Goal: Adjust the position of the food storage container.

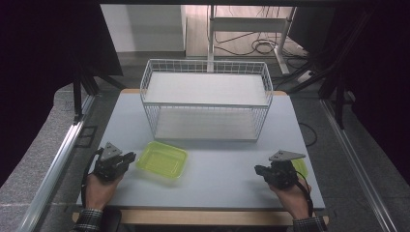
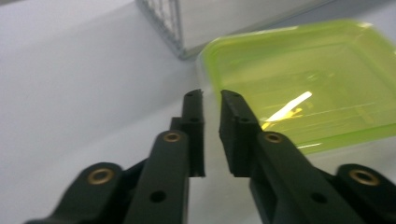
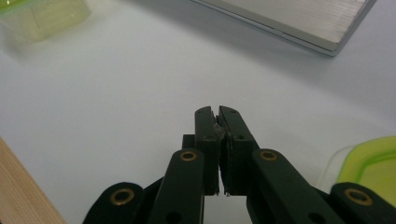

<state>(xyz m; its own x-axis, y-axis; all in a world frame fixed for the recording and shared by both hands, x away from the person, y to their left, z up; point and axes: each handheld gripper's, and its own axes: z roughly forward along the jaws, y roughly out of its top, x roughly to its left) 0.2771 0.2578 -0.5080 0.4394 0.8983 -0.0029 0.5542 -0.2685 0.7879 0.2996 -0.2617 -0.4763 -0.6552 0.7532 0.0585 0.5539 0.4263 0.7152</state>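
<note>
We have a green tray (image 1: 162,160) lying flat on the desk (image 1: 212,183), near left, just in front of the wire basket (image 1: 205,99) that stands at the far middle. It sits open side up and apart from the basket, so its rim is free to be taken from the side.

Our left tool (image 1: 128,158) lies low by the tray's left edge and points at it. In the left gripper view the left tool (image 2: 212,95) has its jaws drawn nearly together, a narrow slit between them, with nothing caught in it; the tray (image 2: 303,84) lies just past the tips, rim untouched. We judge this a poor stance for a grasp: the jaws would have to spread before they could straddle the rim.

Our right tool (image 1: 258,170) rests near right, well apart from the tray. In the right gripper view the right tool (image 3: 217,112) is pressed together on nothing. A second green piece (image 3: 369,163), perhaps a lid, lies just beside it; in the high view it peeks out behind that hand (image 1: 290,195). We take it that each hand waits by its own piece.
</note>
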